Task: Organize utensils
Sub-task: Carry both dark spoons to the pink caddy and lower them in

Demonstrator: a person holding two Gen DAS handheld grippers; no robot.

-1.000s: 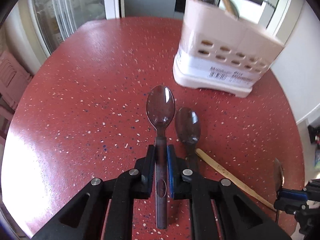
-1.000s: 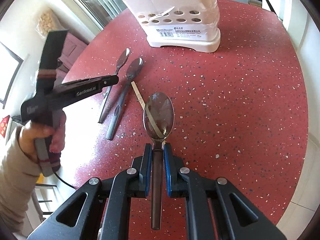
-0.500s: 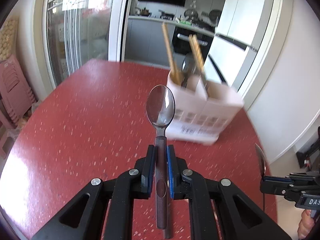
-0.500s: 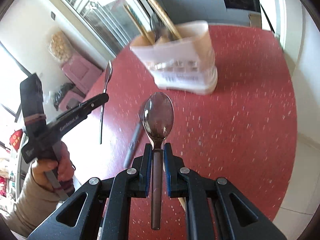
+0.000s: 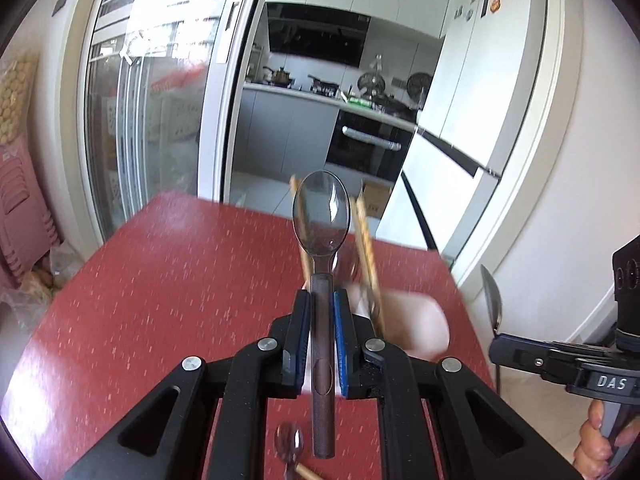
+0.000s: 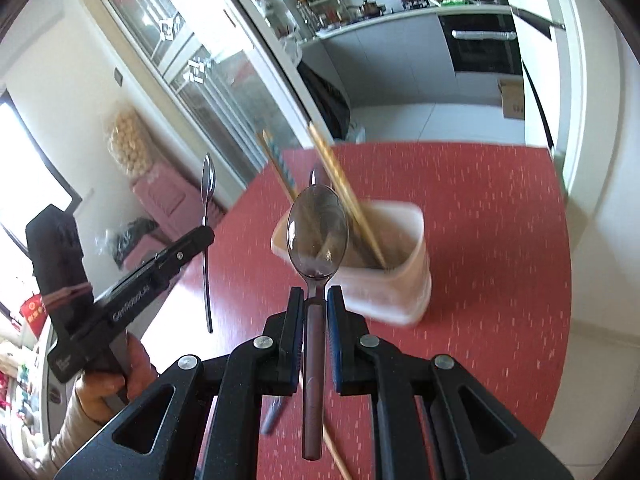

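My left gripper point(image 5: 321, 298) is shut on the dark handle of a spoon point(image 5: 322, 216), bowl forward, held in the air above the red table point(image 5: 168, 280). Just behind it stands the white utensil holder point(image 5: 416, 320), blurred, with chopsticks point(image 5: 366, 240) sticking up. My right gripper point(image 6: 316, 292) is shut on a second spoon point(image 6: 317, 236) in front of the same holder point(image 6: 400, 272), which has chopsticks point(image 6: 340, 184) in it. Each view shows the other gripper from the side: the right gripper point(image 5: 504, 346) with its spoon point(image 5: 491, 296), the left gripper point(image 6: 200, 236) with its spoon point(image 6: 207, 200).
Another spoon point(image 5: 288, 444) and a loose chopstick point(image 5: 308, 472) lie on the table beneath the grippers; they show again as a spoon handle point(image 6: 274, 416) and a chopstick point(image 6: 334, 454). A hand and sleeve point(image 6: 112, 384) hold the left gripper. Glass doors and a kitchen lie beyond.
Both grippers have risen off the table with their spoons and tilted upward. The utensil holder now sits lower and closer in both views, and the kitchen has come into sight.
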